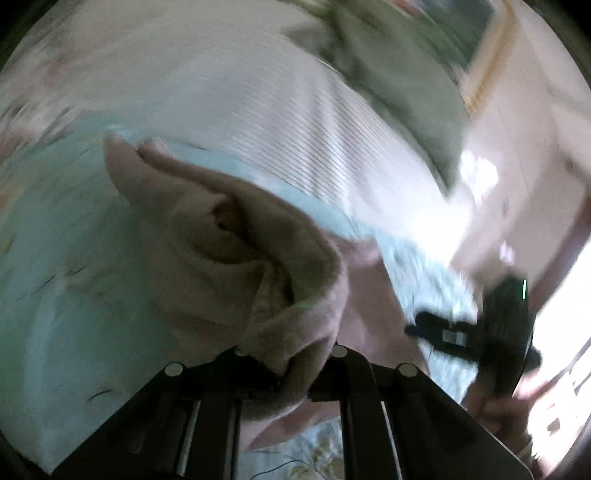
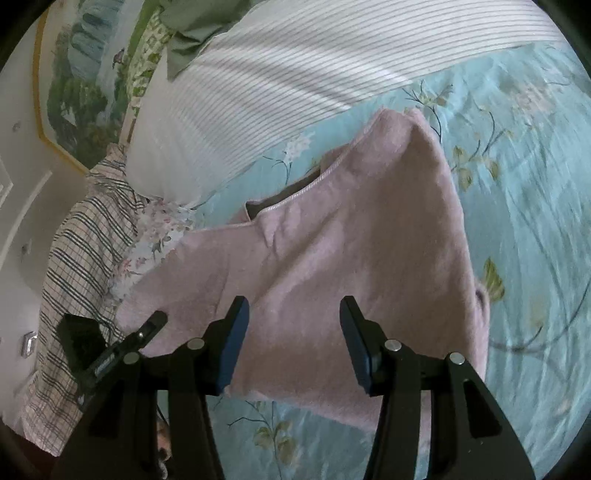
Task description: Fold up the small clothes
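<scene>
The left gripper is pinching a bunched fold of the pink garment between its closed jaws, and the fleecy cloth is rising in a crumpled ridge straight ahead of the fingers in the left wrist view, which is blurring with motion. Beyond the cloth, the blue floral bedspread is lying underneath, and the striped pillow is sitting further back.

In the right wrist view, the right gripper is hanging over the pink garment with its jaws spread apart, holding nothing. The garment is lying spread on the blue floral bedspread, its trimmed neckline pointing toward the striped pillow. The left gripper is showing at the lower left, at the garment's edge. A checked cloth is lying at the left beside the bed, and a framed landscape picture is hanging on the wall behind. A green cloth is resting past the pillow's far end
</scene>
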`<state>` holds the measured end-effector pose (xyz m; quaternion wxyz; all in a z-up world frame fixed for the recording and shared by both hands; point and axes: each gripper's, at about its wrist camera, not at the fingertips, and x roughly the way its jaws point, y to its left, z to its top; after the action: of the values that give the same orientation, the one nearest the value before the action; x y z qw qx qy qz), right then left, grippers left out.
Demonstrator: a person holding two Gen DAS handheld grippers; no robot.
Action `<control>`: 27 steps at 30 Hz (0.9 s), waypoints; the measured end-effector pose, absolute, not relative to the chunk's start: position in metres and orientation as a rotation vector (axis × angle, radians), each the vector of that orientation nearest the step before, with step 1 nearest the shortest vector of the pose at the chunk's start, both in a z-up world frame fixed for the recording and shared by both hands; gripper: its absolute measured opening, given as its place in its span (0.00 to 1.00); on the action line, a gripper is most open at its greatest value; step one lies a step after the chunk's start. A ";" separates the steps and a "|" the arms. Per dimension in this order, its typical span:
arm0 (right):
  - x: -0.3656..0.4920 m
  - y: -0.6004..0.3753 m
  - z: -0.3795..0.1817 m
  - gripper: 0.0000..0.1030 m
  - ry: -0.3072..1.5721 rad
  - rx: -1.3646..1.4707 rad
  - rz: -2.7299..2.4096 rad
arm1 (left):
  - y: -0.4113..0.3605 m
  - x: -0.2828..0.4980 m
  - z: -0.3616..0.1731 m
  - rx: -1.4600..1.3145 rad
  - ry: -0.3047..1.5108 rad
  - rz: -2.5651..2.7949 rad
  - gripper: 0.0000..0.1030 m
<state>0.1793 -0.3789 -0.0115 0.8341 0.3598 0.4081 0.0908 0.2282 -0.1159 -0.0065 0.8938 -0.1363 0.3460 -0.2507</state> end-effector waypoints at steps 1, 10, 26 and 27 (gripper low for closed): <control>0.183 -0.381 -0.011 0.51 0.869 0.774 0.210 | -0.136 0.229 -0.009 -0.218 0.727 -0.537 0.08; 0.241 -0.380 -0.040 0.78 0.978 0.877 0.366 | -0.206 0.213 -0.061 0.091 0.799 -0.595 0.08; 0.357 -0.293 -0.051 0.21 1.146 0.528 0.380 | -0.179 0.203 -0.047 0.028 0.785 -0.634 0.08; 0.354 -0.293 -0.045 0.19 1.127 0.509 0.384 | -0.178 0.200 -0.041 0.019 0.778 -0.647 0.08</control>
<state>0.3542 -0.2934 -0.0447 0.7976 0.2370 0.5250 0.1790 0.2001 -0.1783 -0.0409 0.8748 0.0093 0.3724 -0.3099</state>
